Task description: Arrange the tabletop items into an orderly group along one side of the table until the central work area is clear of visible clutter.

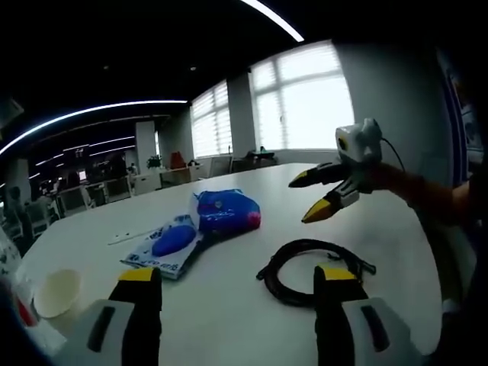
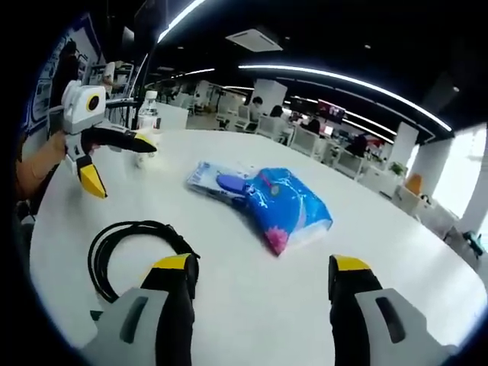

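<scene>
**Tongs and Item Positions**

Both tongs hang above the white table (image 1: 229, 320), jaws apart, gripping nothing. The coiled black cable (image 1: 313, 268) lies between left gripper (image 1: 238, 284) and right gripper (image 2: 261, 273). 2 blue packets (image 2: 263, 197) lie beyond it, mid-table.

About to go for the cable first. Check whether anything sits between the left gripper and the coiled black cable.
Nothing visible does. In the left gripper view the coiled black cable lies on bare white table just ahead of the open left gripper. The blue packets lie off to the side, and the right gripper hovers beyond the cable.
</scene>
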Demonstrator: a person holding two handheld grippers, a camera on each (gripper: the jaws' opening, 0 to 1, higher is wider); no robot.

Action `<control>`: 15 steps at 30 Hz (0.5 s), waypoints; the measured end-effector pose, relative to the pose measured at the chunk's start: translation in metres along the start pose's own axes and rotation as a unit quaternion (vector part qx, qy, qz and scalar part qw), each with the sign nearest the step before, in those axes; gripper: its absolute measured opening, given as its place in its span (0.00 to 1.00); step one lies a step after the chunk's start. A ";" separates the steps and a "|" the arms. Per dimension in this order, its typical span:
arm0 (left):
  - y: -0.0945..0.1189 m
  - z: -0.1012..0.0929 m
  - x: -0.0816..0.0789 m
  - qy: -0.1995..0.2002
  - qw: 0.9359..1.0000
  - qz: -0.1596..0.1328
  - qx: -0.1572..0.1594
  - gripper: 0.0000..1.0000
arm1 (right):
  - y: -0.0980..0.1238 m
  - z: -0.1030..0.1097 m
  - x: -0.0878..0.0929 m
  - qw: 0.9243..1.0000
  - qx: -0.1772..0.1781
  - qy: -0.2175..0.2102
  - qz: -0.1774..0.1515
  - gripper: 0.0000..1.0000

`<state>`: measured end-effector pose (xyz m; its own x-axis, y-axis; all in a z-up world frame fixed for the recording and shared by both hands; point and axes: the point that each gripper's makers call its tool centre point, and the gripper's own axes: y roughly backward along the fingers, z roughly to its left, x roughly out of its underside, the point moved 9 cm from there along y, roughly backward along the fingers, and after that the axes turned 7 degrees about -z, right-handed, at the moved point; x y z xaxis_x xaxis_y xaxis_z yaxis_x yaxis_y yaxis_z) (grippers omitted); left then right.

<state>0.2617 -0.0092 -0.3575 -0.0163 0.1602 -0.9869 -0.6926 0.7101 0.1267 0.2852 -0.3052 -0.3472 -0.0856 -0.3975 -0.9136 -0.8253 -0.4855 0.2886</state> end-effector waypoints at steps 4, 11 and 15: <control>-0.001 0.001 0.000 0.004 1.000 0.003 -0.004 0.79 | 0.000 -0.003 0.000 1.000 0.003 -0.010 -0.005 0.65; -0.003 0.002 -0.001 0.006 1.000 0.000 -0.007 0.79 | -0.001 -0.007 0.002 1.000 0.009 -0.007 0.002 0.65; -0.005 0.001 -0.001 0.004 1.000 0.002 -0.005 0.79 | -0.003 -0.011 0.002 1.000 0.011 -0.009 0.003 0.65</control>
<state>0.2659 -0.0119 -0.3572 -0.0244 0.1569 -0.9873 -0.6999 0.7026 0.1289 0.2933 -0.3130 -0.3471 -0.0996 -0.3859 -0.9171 -0.8371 -0.4657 0.2869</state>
